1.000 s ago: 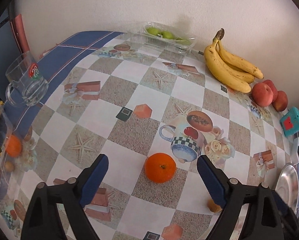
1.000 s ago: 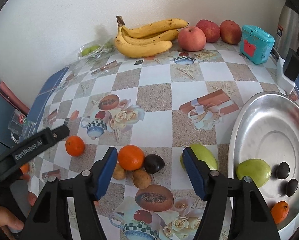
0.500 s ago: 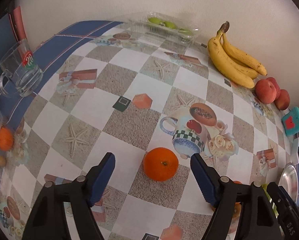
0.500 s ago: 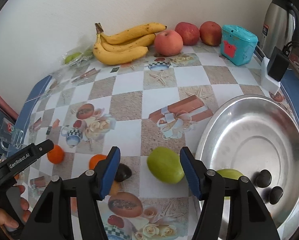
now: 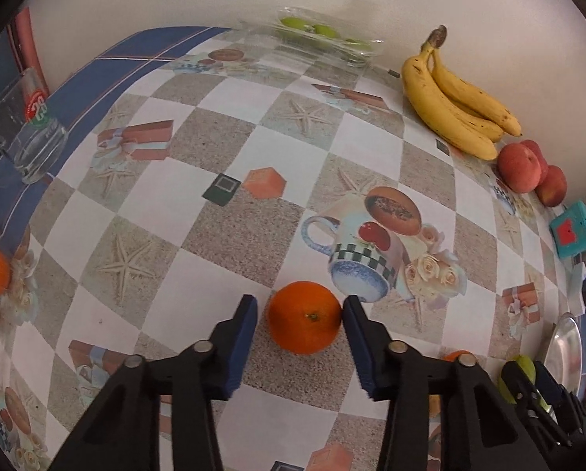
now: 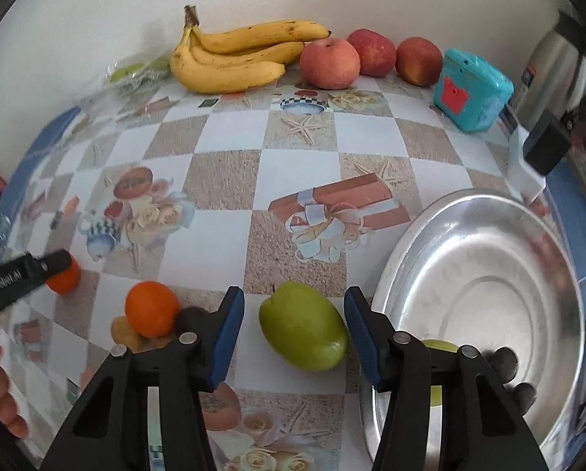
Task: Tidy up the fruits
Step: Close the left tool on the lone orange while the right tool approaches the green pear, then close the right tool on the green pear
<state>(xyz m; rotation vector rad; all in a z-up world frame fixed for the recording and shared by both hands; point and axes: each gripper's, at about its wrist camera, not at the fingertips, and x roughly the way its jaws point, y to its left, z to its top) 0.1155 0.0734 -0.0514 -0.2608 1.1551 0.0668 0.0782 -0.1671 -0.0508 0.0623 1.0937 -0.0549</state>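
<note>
My left gripper (image 5: pixel 300 316) points steeply down at the patterned tablecloth (image 5: pixel 199 212). An orange (image 5: pixel 304 316) sits on the cloth directly between its blue pads. The jaws have just been closing around it. The right pad appears to meet the orange's side; a narrow strip of cloth still shows between the left pad and the fruit, so I do not count this as a grip. The orange rests on the table.

My right gripper (image 6: pixel 294 327) likewise points down. A green apple (image 6: pixel 303 325) lies on the cloth between its pads, tilted, stem end toward the upper left. These jaws have also just been closing. The right pad is at the apple's edge; the left pad stands clear of it with cloth visible in the gap. Not pinched.

Just right of that apple is the silver metal plate (image 6: pixel 489 267), its rim near my right pad. In it, partly hidden behind my right finger, lie a second green fruit (image 6: pixel 438 347) and two dark small fruits (image 6: pixel 503 359).

Left of the right gripper: another orange (image 6: pixel 151 308), touching a dark fruit (image 6: pixel 189 318) and a small brown one (image 6: pixel 122 329).

At the wall: bananas (image 6: pixel 234 59) and three peaches (image 6: pixel 330 63).
</note>
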